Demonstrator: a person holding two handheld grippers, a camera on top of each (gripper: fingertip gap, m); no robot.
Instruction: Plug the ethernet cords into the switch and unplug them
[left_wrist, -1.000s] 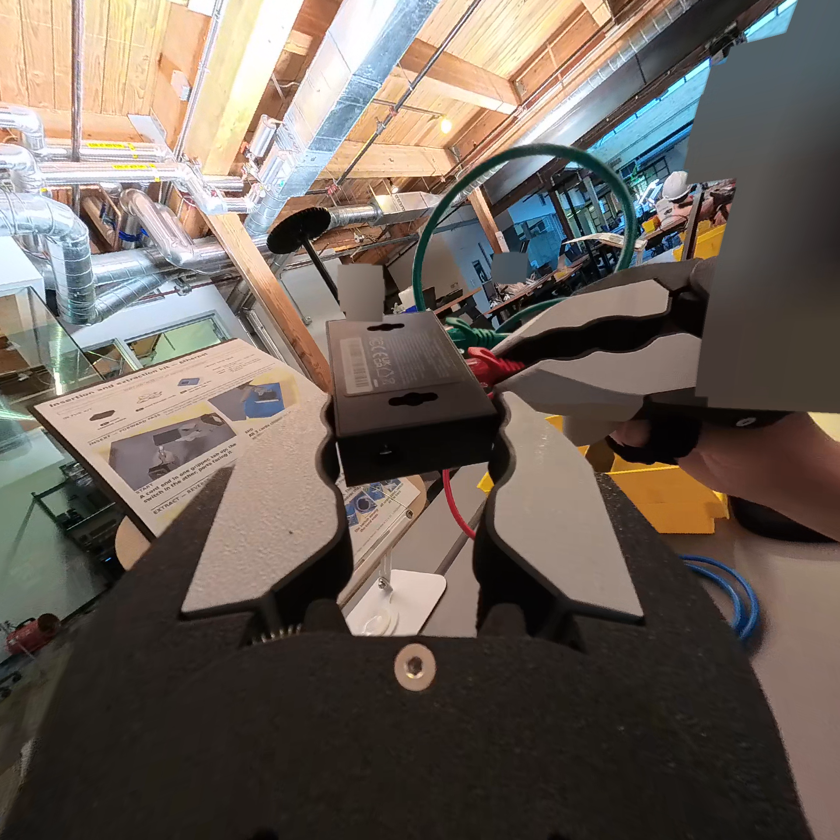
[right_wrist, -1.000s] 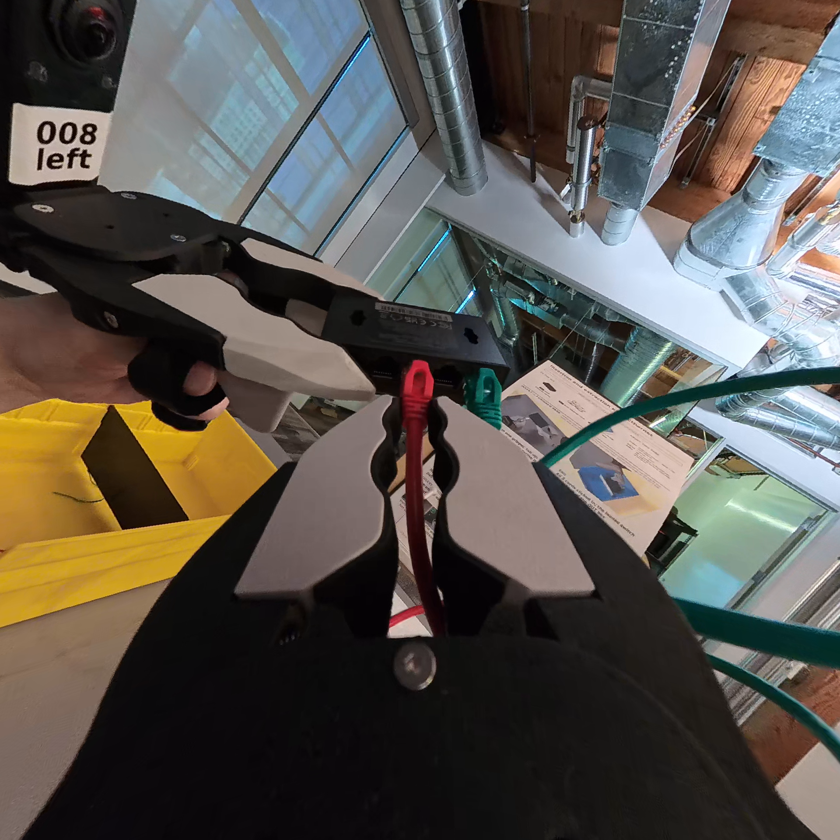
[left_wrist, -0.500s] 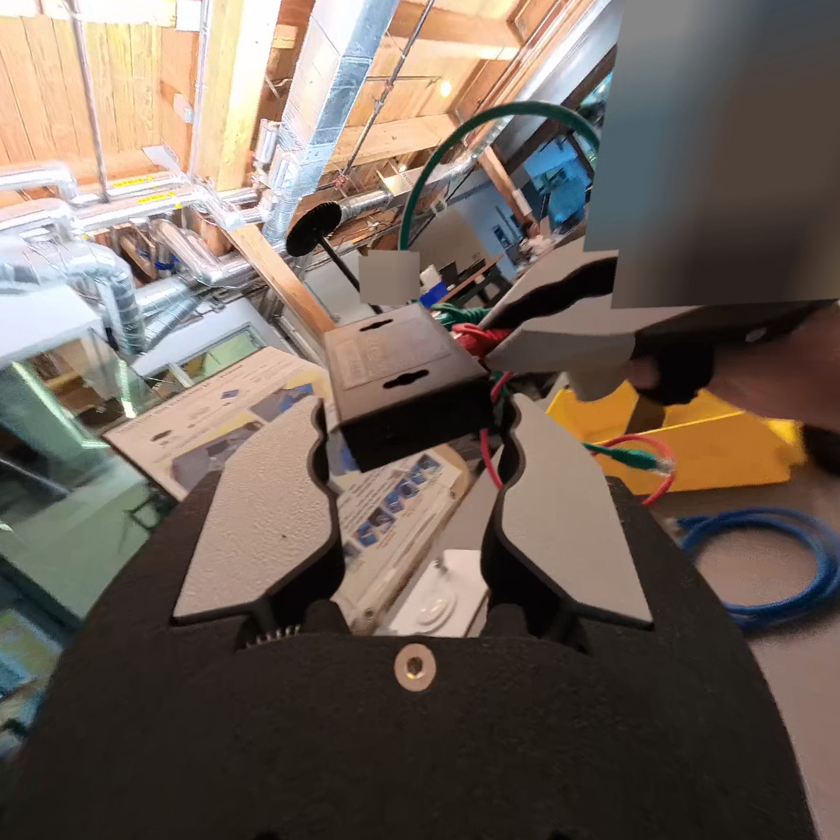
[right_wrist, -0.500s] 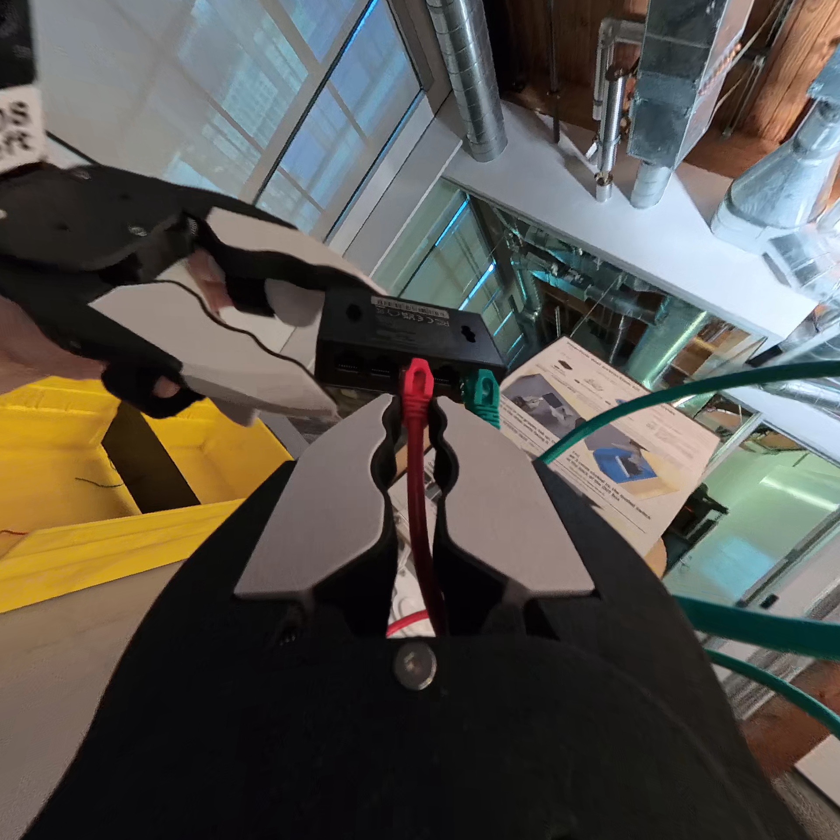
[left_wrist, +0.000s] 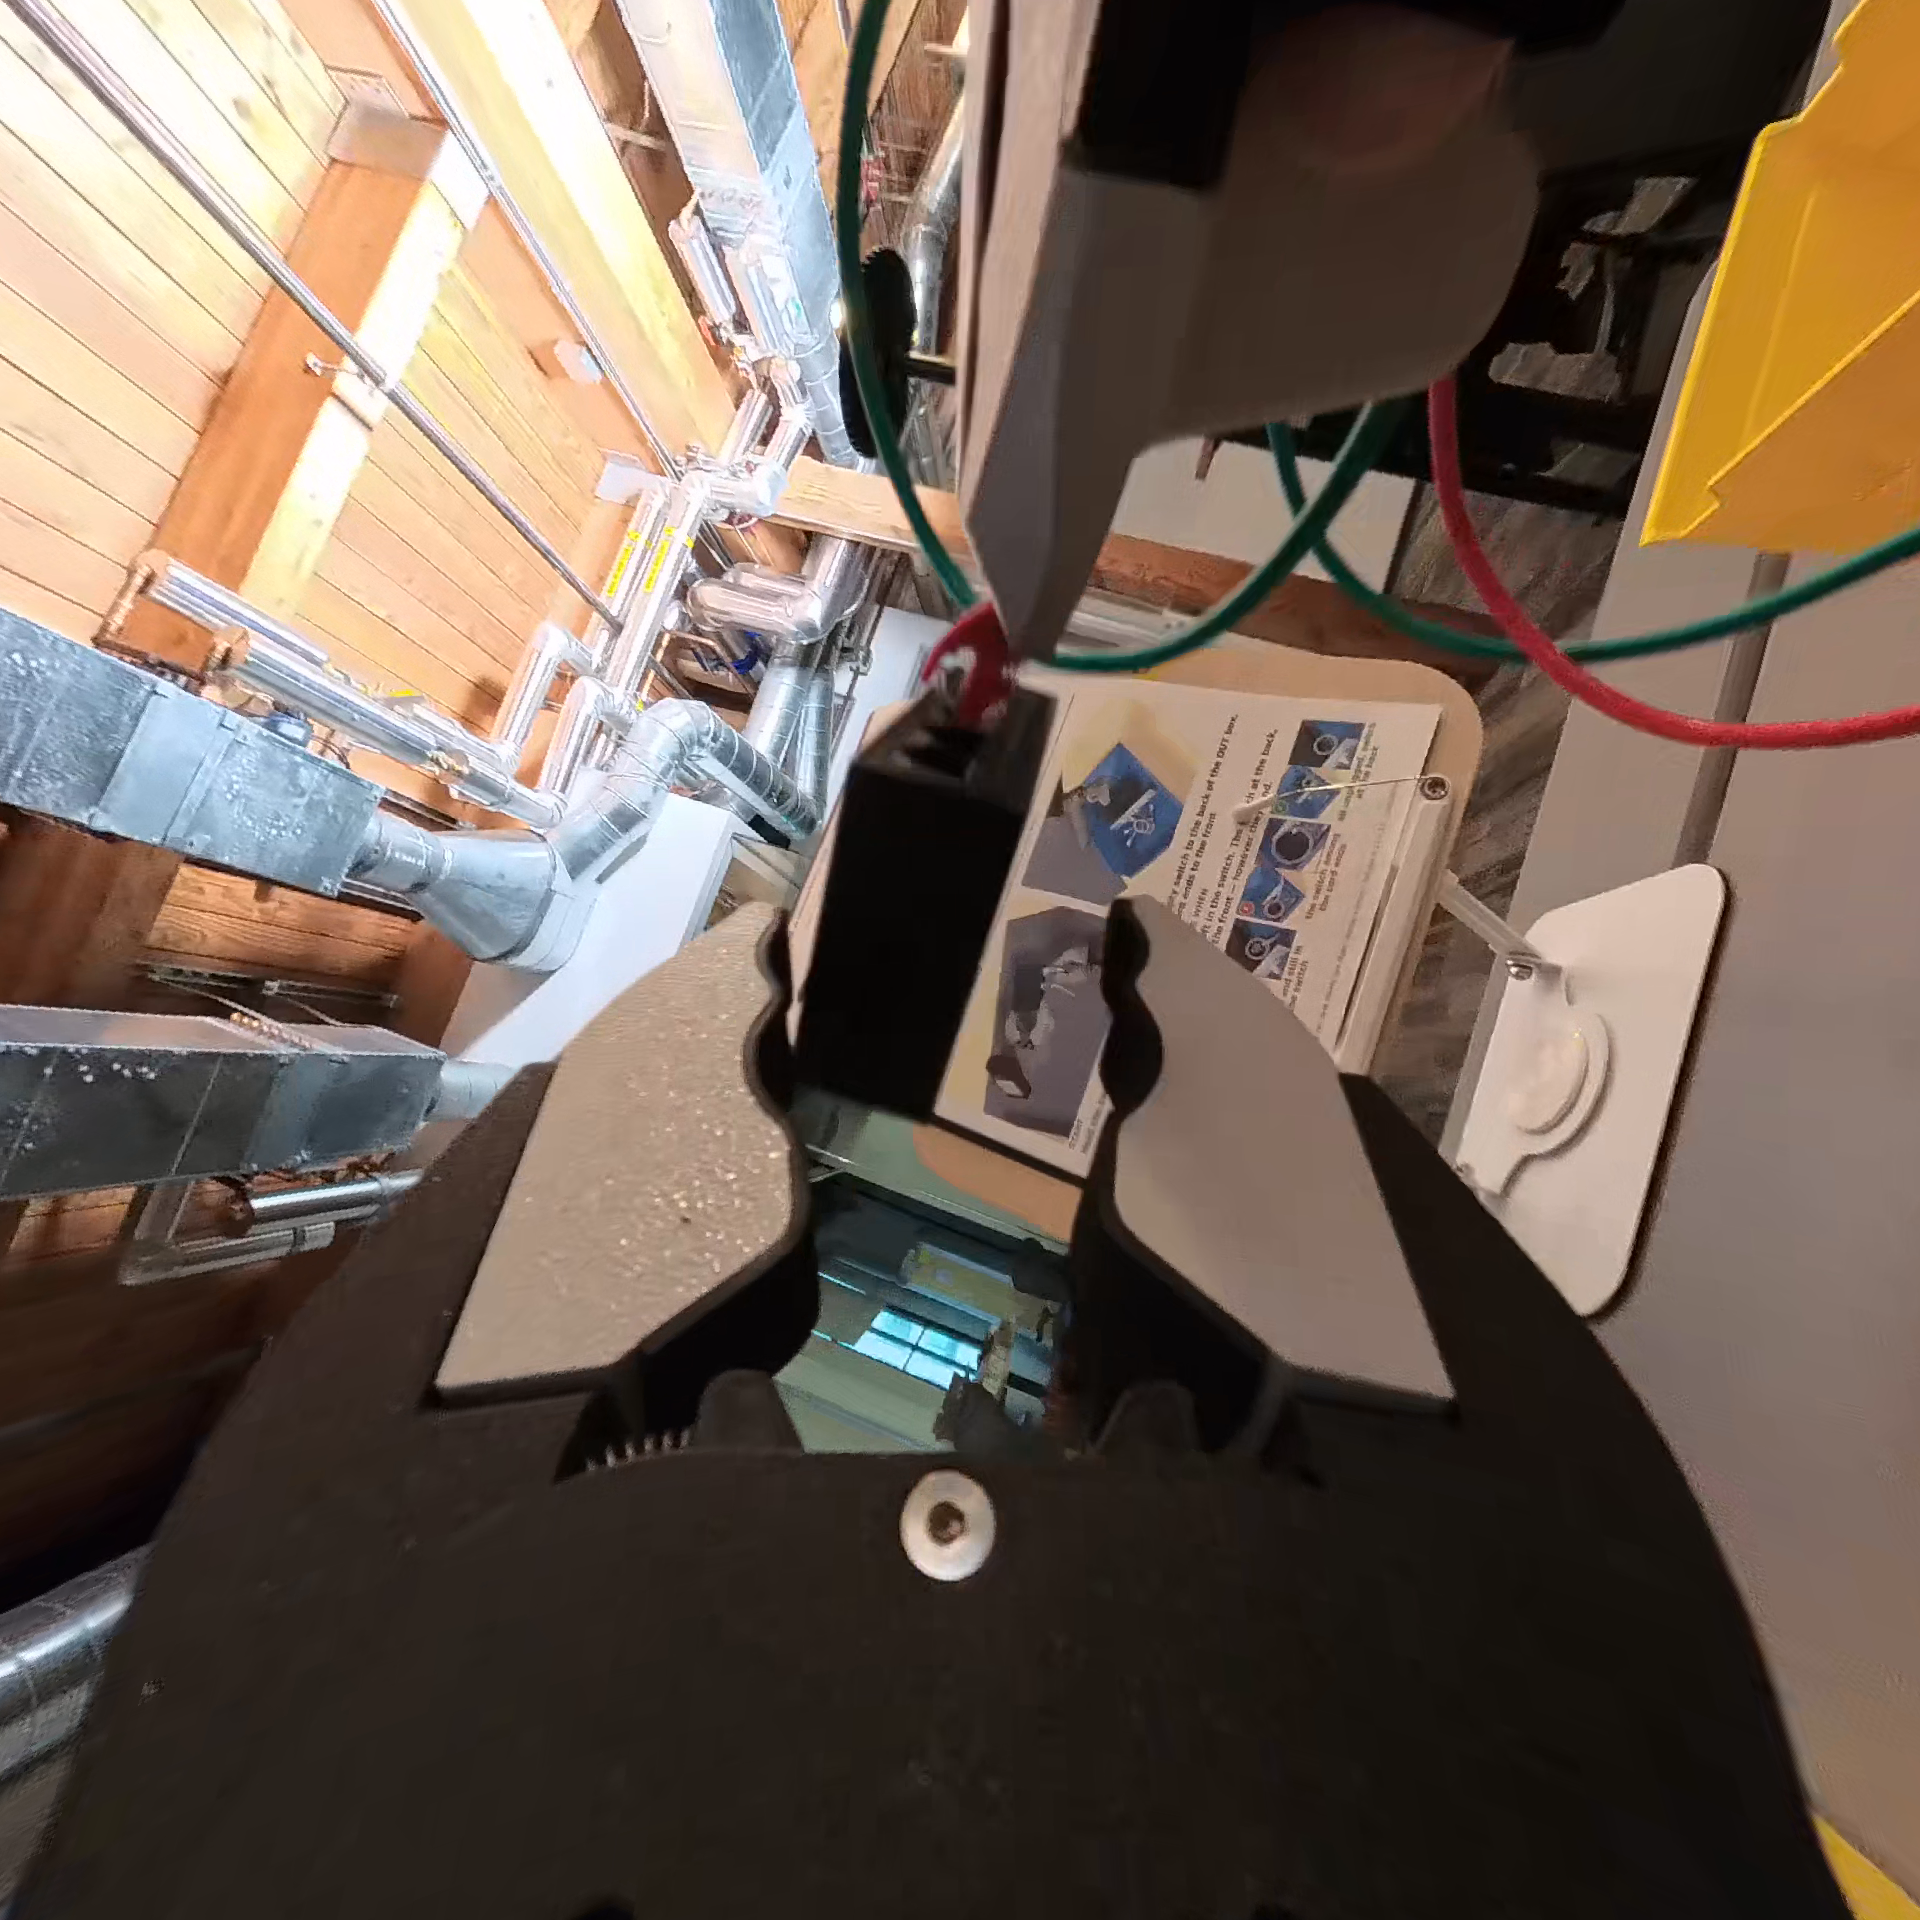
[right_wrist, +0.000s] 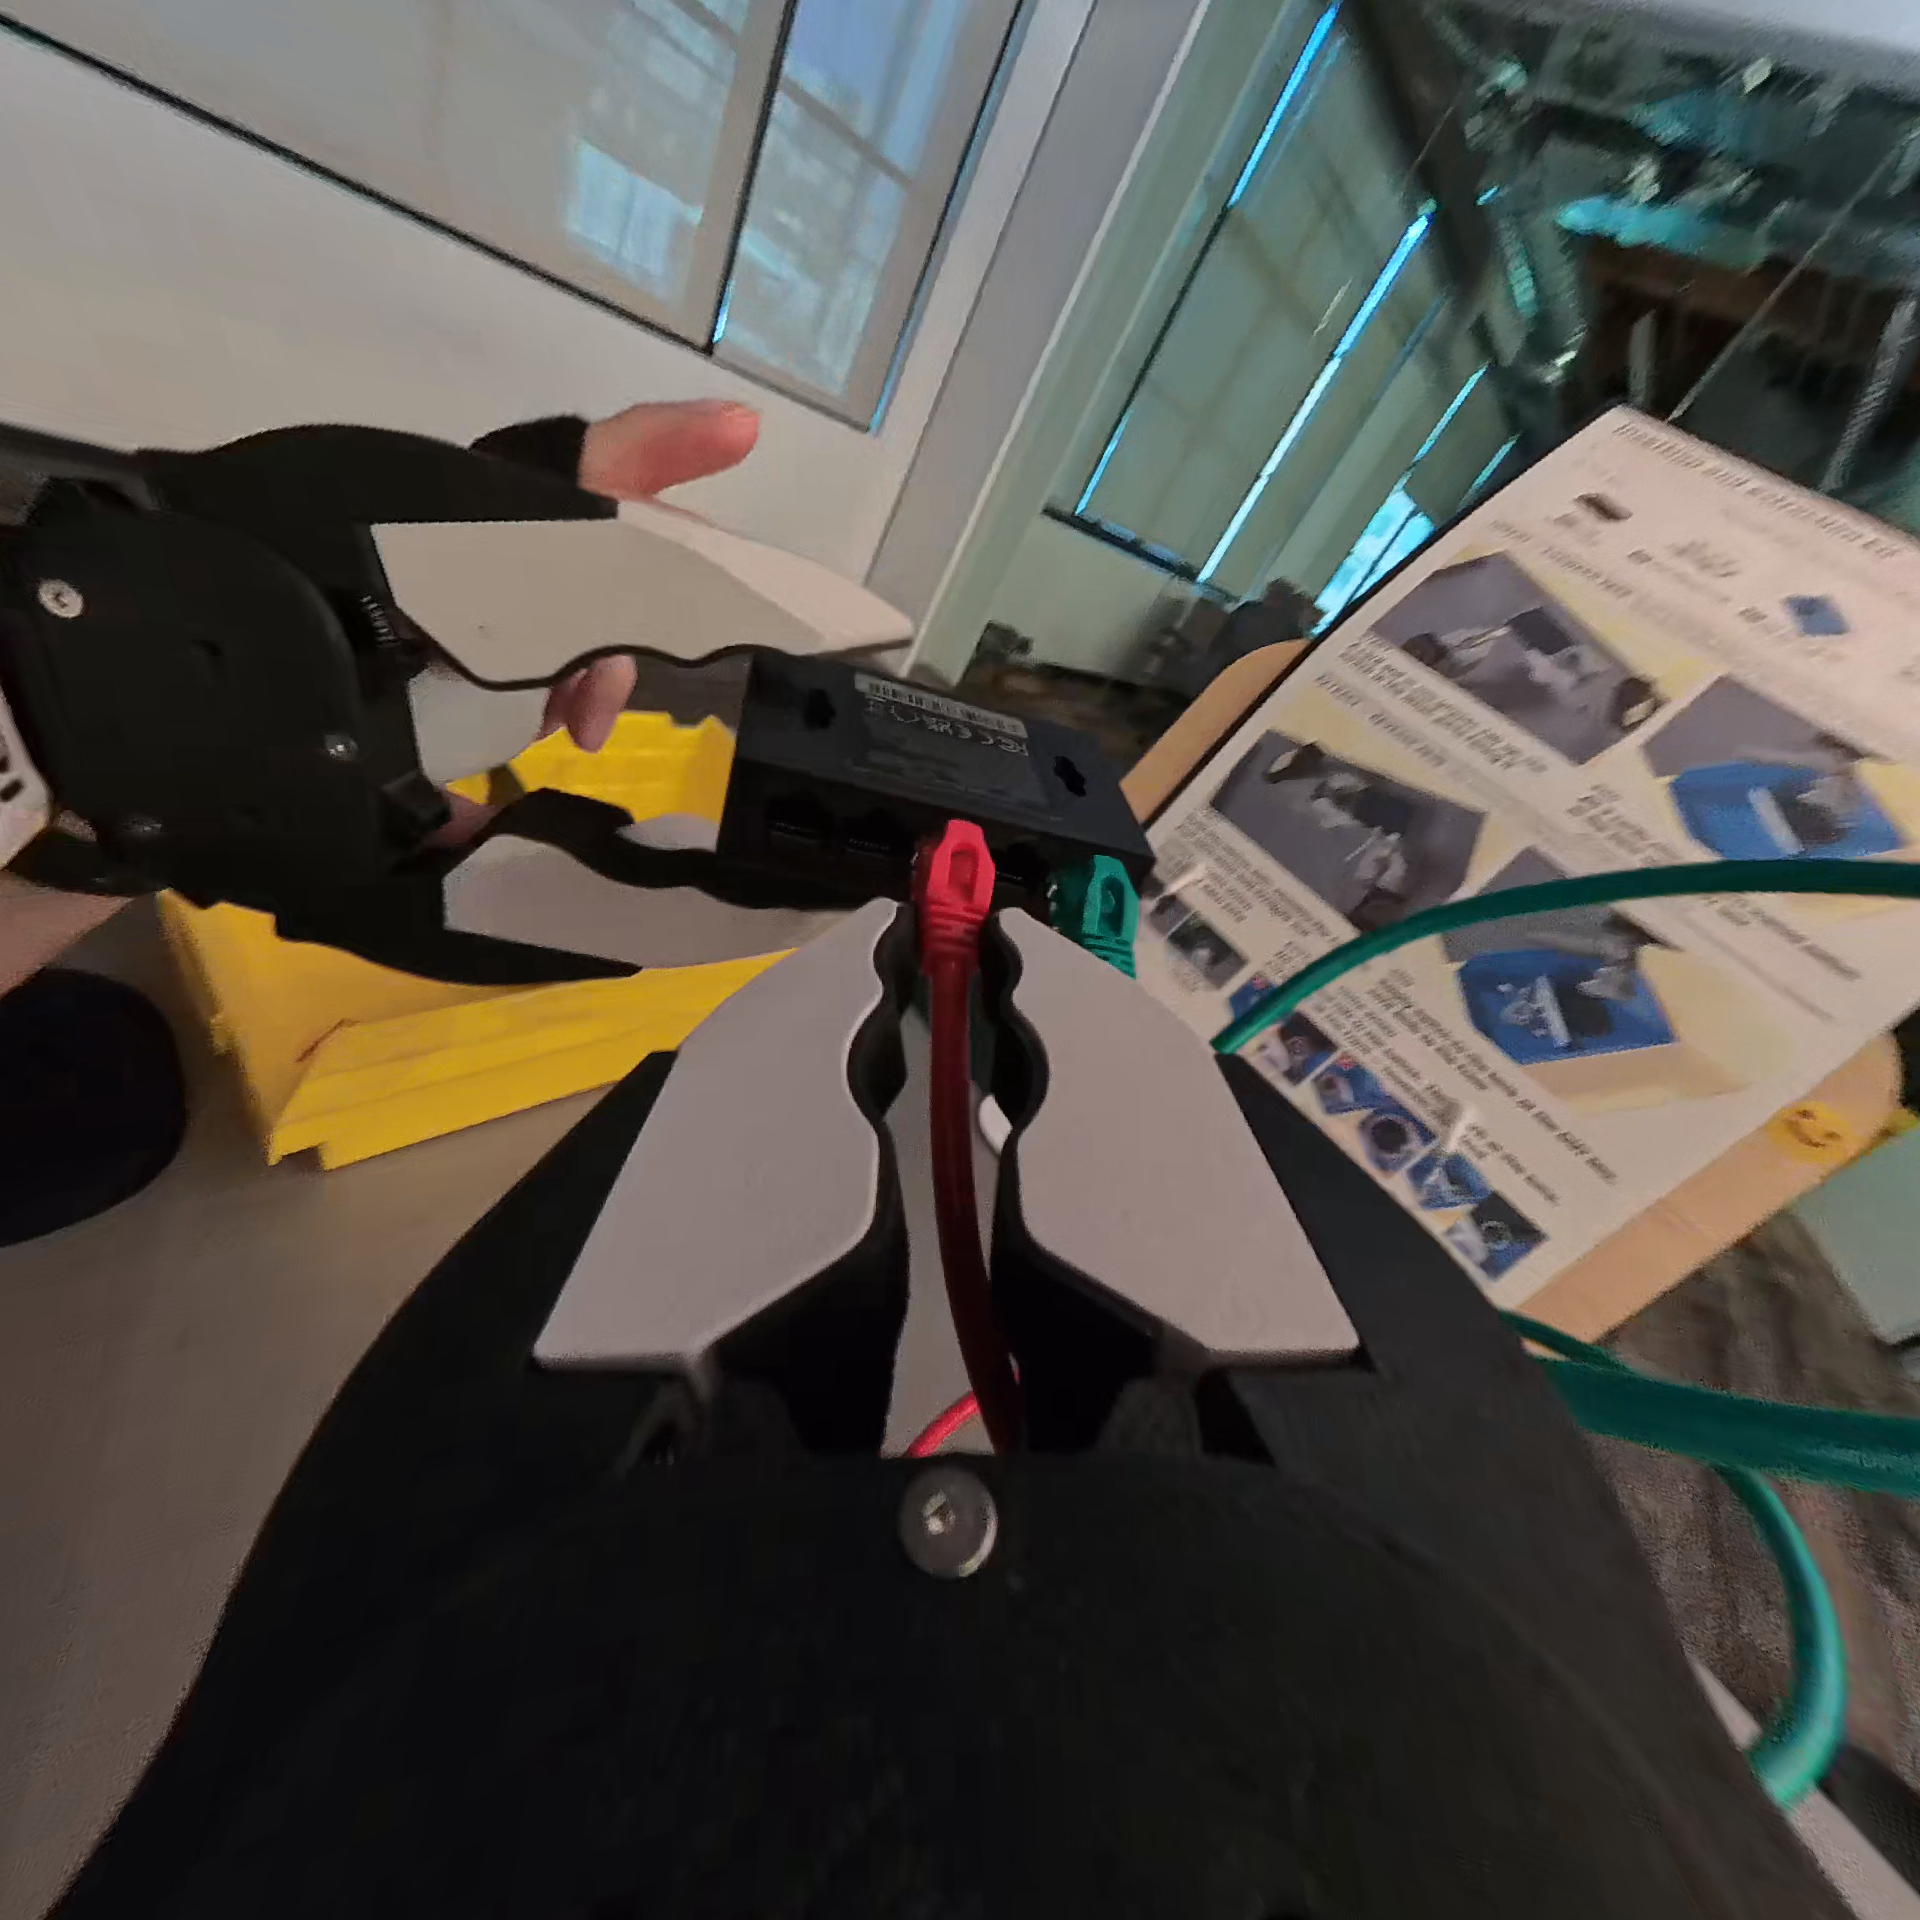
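Clamping the red cord (right_wrist: 961, 1122), the right tool (right_wrist: 940, 930) meets the switch (right_wrist: 914, 774); the left tool (left_wrist: 940, 935) gapes beside it.

black gripper (right_wrist: 940, 935) bodies, grey fingers (right_wrist: 748, 1132), black fingerless glove (right_wrist: 416, 478).

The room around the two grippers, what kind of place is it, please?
Probably an industrial workshop or lab space. Bare metal ducts run beside a wooden plank ceiling, a yellow parts bin sits on the grey worktable, and an illustrated instruction board stands by the black switch.
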